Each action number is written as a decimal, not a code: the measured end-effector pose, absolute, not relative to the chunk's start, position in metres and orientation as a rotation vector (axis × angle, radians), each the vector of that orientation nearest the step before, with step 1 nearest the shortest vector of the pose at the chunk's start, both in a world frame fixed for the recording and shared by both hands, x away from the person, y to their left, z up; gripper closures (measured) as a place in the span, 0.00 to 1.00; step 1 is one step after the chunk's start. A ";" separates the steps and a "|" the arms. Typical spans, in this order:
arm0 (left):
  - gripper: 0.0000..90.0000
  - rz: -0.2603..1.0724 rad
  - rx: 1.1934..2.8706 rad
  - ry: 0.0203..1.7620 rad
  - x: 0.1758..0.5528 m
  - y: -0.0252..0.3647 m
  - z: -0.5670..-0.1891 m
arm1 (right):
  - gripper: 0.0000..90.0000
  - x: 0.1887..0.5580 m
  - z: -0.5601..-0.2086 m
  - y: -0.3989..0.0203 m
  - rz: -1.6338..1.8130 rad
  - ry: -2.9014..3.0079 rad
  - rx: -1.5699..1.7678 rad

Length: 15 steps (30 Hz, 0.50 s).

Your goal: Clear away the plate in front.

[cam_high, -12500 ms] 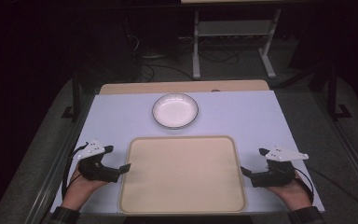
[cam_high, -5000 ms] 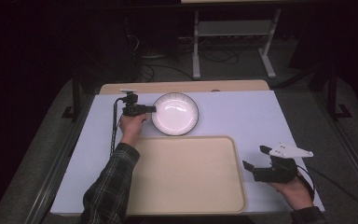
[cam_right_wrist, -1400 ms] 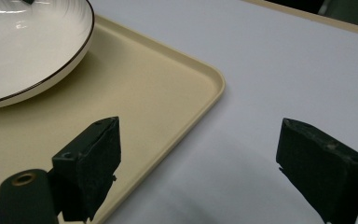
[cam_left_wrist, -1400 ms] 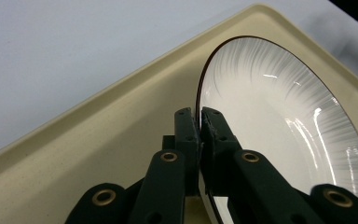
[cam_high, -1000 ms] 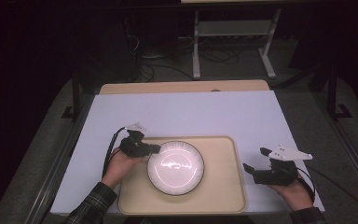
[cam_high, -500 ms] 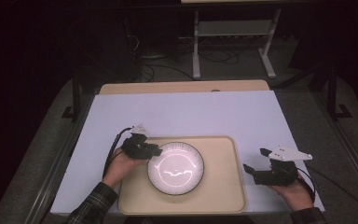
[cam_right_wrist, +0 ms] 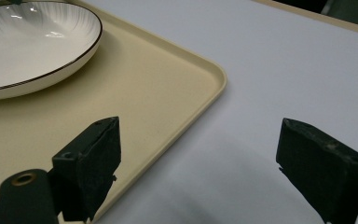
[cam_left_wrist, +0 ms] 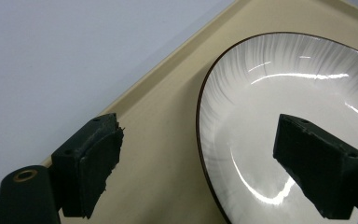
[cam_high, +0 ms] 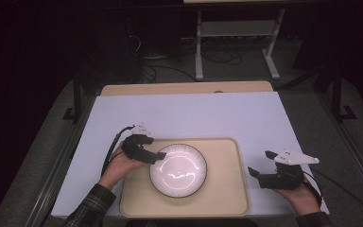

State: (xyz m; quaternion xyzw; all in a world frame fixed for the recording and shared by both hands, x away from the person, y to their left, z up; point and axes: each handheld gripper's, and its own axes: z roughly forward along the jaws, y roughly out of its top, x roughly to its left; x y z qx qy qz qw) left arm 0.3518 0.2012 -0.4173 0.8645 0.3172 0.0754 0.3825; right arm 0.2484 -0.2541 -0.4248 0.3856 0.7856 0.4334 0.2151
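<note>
A white plate (cam_high: 178,170) with a thin dark rim lies flat on the beige tray (cam_high: 227,189), a little left of the tray's middle. My left gripper (cam_high: 159,156) is at the plate's left rim and stands open. In the left gripper view one jaw hangs over the plate (cam_left_wrist: 289,93) and the other over the tray (cam_left_wrist: 168,140), with the rim between them and neither jaw touching it. My right gripper (cam_high: 253,172) is open and holds nothing, low over the table just off the tray's right edge. The right gripper view has the tray's corner (cam_right_wrist: 144,107) and the plate (cam_right_wrist: 28,42) beyond it.
The tray sits at the near middle of a white tabletop (cam_high: 194,113). A wooden strip (cam_high: 184,88) runs along the table's far edge. A metal stand (cam_high: 236,38) and cables are on the dark floor behind.
The left gripper brought the plate from the back middle of the table onto the tray. Over the last second the plate has lain still. The right gripper has not moved.
</note>
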 end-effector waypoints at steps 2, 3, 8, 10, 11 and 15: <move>0.15 0.204 2.195 0.801 0.350 0.205 -0.414 | 0.14 0.249 -0.425 -0.254 1.201 2.177 1.070; 0.15 0.208 2.188 0.800 0.350 0.207 -0.413 | 0.14 0.249 -0.425 -0.254 1.200 2.178 1.069; 0.13 0.248 2.164 0.798 0.344 0.220 -0.406 | 0.14 0.249 -0.425 -0.253 1.197 2.185 1.064; 0.12 0.265 2.151 0.795 0.342 0.226 -0.404 | 0.14 0.249 -0.425 -0.252 1.195 2.187 1.065; 0.12 0.274 2.142 0.796 0.340 0.230 -0.402 | 0.14 0.249 -0.425 -0.252 1.193 2.190 1.060; 0.12 0.290 2.111 0.799 0.333 0.242 -0.399 | 0.14 0.249 -0.424 -0.251 1.189 2.192 1.049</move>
